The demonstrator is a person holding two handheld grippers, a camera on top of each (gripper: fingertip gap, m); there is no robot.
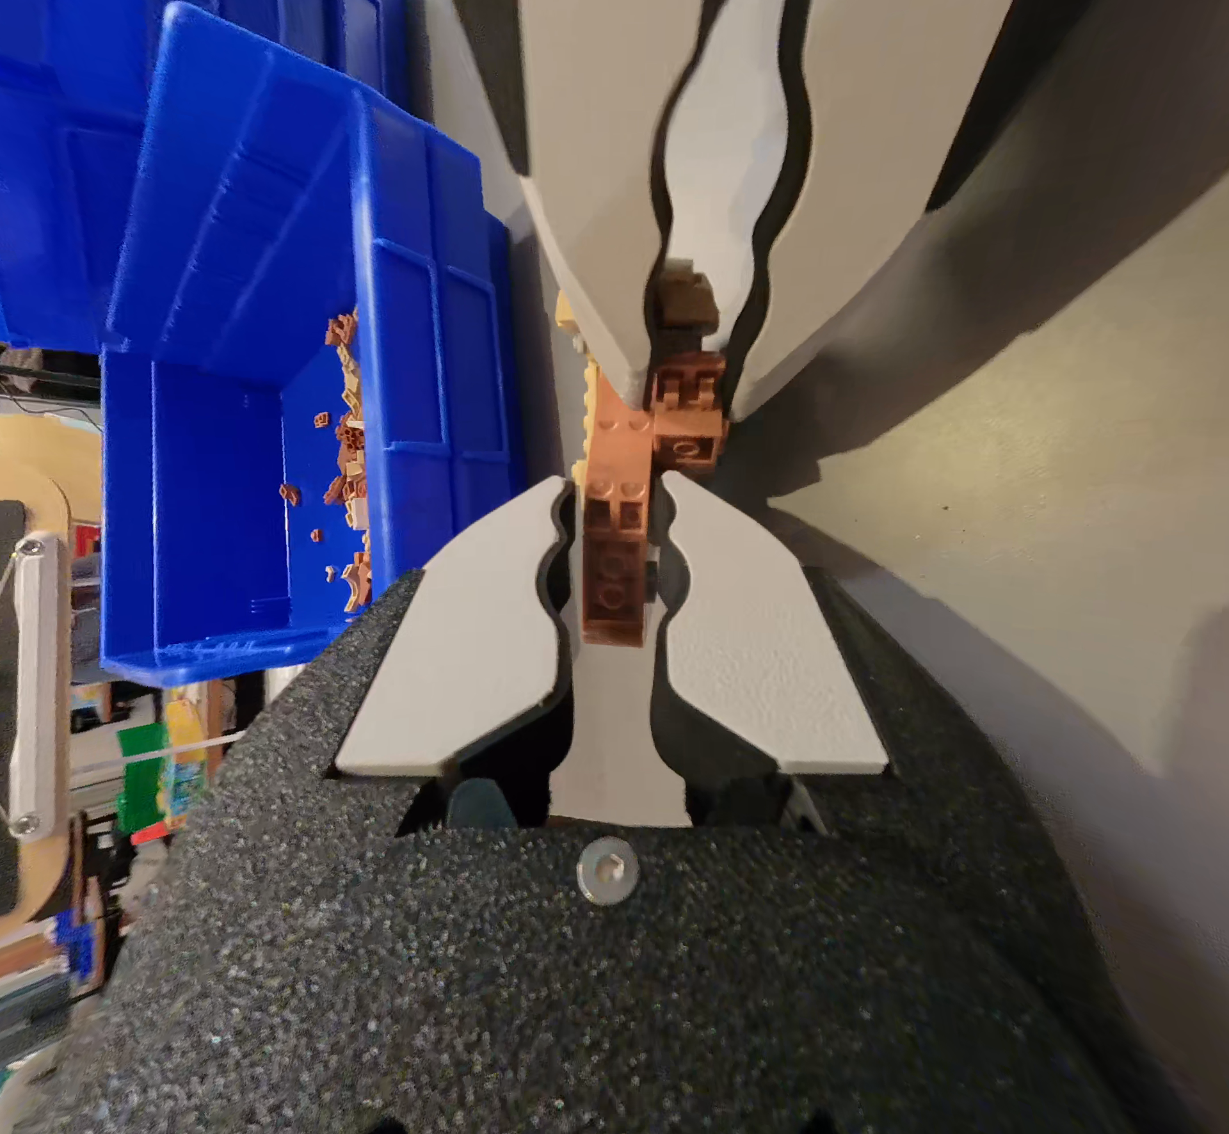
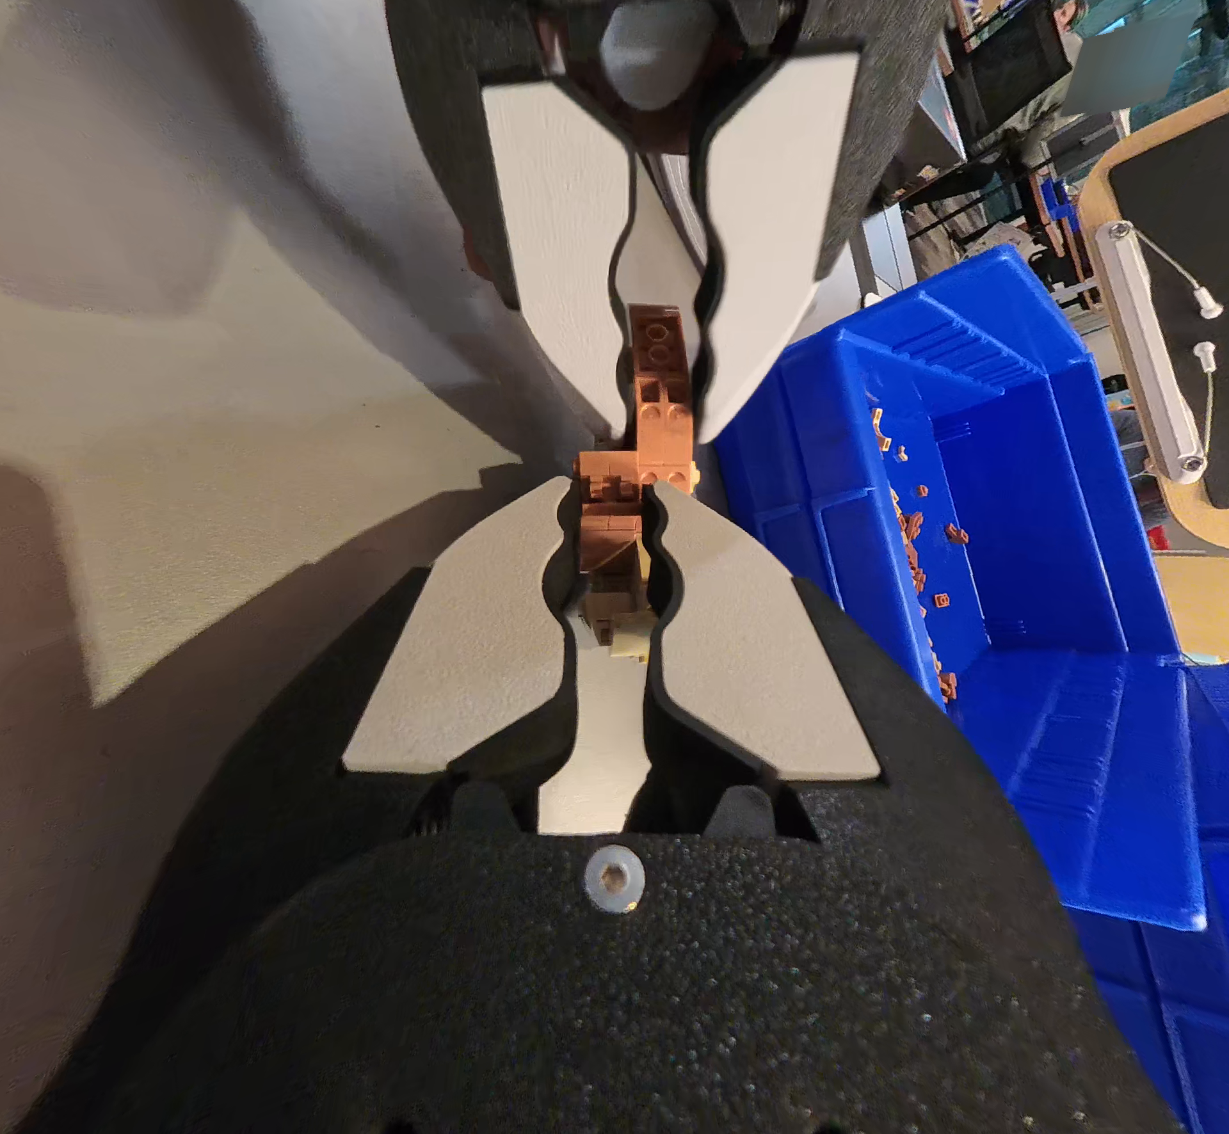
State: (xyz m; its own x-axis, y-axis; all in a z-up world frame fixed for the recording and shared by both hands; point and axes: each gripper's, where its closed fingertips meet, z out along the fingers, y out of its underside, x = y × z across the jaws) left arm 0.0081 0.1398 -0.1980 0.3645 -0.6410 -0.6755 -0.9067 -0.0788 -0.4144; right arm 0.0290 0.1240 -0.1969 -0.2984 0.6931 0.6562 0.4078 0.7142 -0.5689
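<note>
Brick model (image 1: 615, 504), beside the blue bin (image 1: 299, 371), is pinched by both the left gripper (image 1: 615, 490) and the right gripper (image 2: 608, 490), each nearly closed on it; uneven pressure could snap it apart.

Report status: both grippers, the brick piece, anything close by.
Left gripper shut on brown brick assembly. Right gripper shut on its other end, tip to tip with left. Blue bin of loose bricks alongside, apart from the grippers.

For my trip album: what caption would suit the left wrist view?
Two hand-held grippers, left and right, meet nose to nose on a brown toy-brick assembly beside a blue bin of loose bricks.
</note>
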